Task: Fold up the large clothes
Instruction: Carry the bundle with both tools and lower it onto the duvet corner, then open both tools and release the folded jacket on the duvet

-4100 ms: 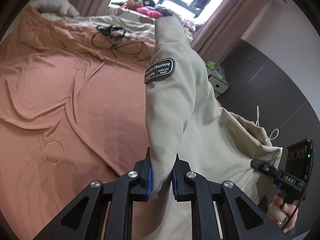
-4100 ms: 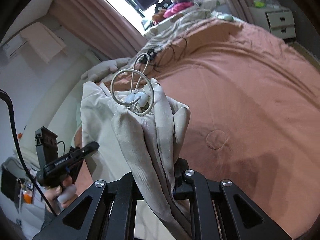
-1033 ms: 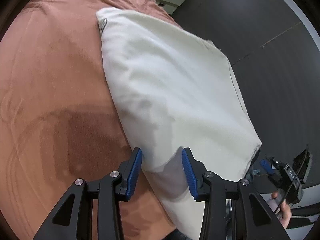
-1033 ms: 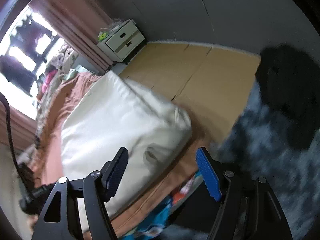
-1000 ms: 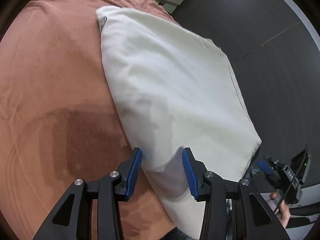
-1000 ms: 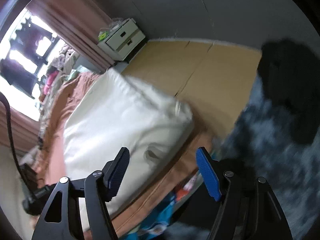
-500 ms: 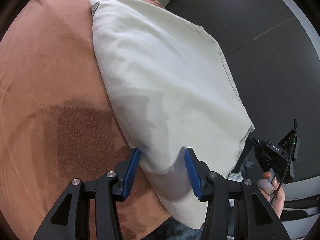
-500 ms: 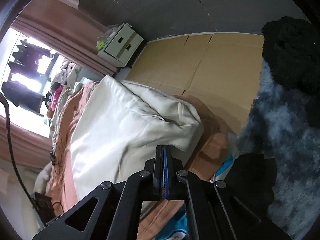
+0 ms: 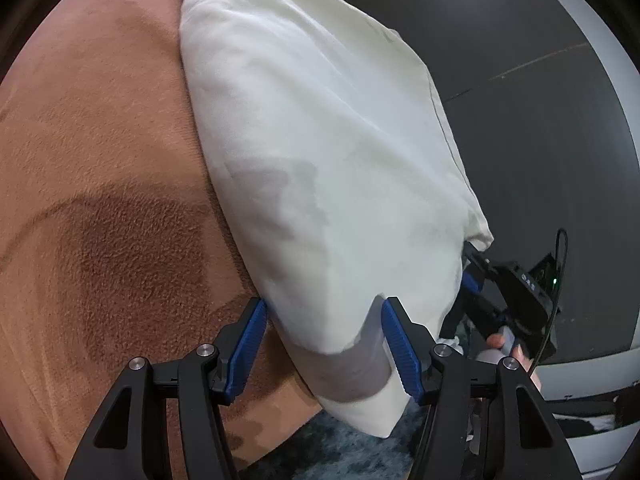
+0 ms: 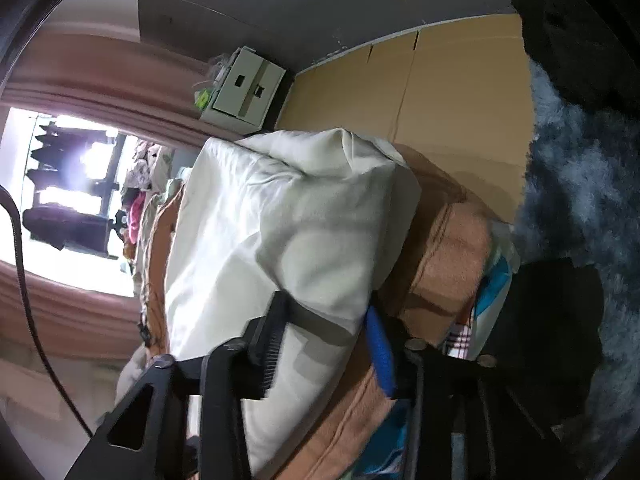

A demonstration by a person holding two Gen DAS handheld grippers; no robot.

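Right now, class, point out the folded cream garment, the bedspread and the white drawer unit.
folded cream garment (image 9: 320, 140), left wrist view, top face.
bedspread (image 9: 100, 160), left wrist view, bare fleece.
white drawer unit (image 10: 244, 94), right wrist view, front.

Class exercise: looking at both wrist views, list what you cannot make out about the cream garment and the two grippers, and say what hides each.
- Right wrist view: cream garment underside, hidden against the brown blanket.
- Right wrist view: right gripper contact with the cloth, motion-blurred.
- Left wrist view: whether the left gripper touches the cloth; its far corner is cut off.
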